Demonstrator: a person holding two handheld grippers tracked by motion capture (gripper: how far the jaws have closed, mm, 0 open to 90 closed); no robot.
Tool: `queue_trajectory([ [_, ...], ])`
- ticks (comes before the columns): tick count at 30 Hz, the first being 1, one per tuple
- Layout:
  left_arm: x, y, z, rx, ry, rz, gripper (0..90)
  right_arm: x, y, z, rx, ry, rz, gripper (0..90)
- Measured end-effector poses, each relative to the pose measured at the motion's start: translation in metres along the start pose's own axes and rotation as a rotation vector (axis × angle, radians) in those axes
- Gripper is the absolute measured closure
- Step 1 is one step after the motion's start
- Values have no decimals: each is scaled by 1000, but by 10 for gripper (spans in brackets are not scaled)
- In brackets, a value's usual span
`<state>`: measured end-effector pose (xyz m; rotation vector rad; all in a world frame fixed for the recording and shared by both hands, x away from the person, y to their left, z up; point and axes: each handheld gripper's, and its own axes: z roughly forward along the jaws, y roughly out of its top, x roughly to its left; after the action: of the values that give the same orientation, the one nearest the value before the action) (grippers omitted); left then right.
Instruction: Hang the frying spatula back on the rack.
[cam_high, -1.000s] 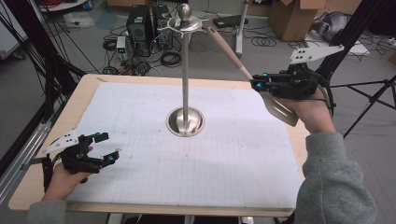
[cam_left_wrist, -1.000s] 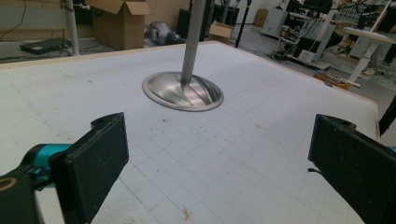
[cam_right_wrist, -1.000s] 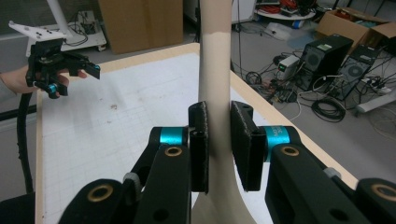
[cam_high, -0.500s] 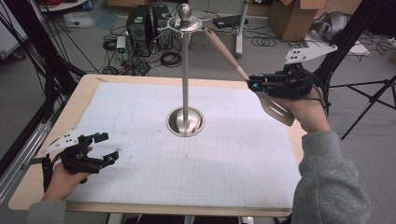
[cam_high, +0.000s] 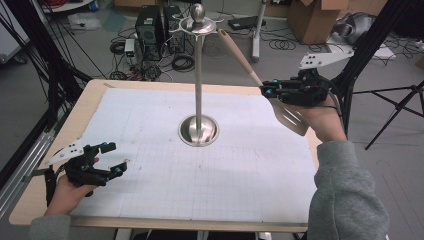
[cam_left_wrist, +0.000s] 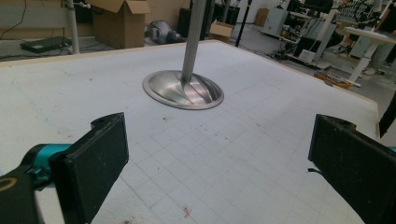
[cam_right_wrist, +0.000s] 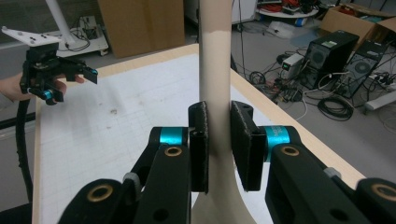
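Observation:
A metal stand (cam_high: 199, 75) with a ball-topped hook ring rises from a round base (cam_high: 198, 131) in the middle of the table; its base (cam_left_wrist: 183, 89) lies ahead in the left gripper view. My right gripper (cam_high: 265, 90) is raised at the right edge, shut on a beige spatula. The spatula's handle (cam_high: 239, 55) slants up toward the stand's top, and its blade (cam_high: 290, 117) hangs below the hand. In the right gripper view both pads squeeze the handle (cam_right_wrist: 215, 70). My left gripper (cam_high: 114, 157) rests open at the front left, nothing between its pads (cam_left_wrist: 95, 154).
A white gridded sheet (cam_high: 150, 115) covers the wooden table (cam_high: 320, 150). Beyond the far edge stand computer towers (cam_high: 150, 25), cables and cardboard boxes (cam_high: 320, 17). A black frame post (cam_high: 45, 65) runs along the left side, and a tripod (cam_high: 395, 100) stands at the right.
The right gripper with the spatula has edged slightly left, toward the stand's top. The left gripper has stayed put.

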<state>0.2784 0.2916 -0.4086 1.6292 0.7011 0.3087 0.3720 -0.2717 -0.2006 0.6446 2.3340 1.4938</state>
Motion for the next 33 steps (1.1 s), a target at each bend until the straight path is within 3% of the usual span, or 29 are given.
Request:
queue_trajectory([
  [22,0,0,-1,-5,3,2,54,2,-4,28,44,7,18,777],
  [33,-2,0,-5,-10,8,-1,55,0,-9,40,24,16,21,777],
])
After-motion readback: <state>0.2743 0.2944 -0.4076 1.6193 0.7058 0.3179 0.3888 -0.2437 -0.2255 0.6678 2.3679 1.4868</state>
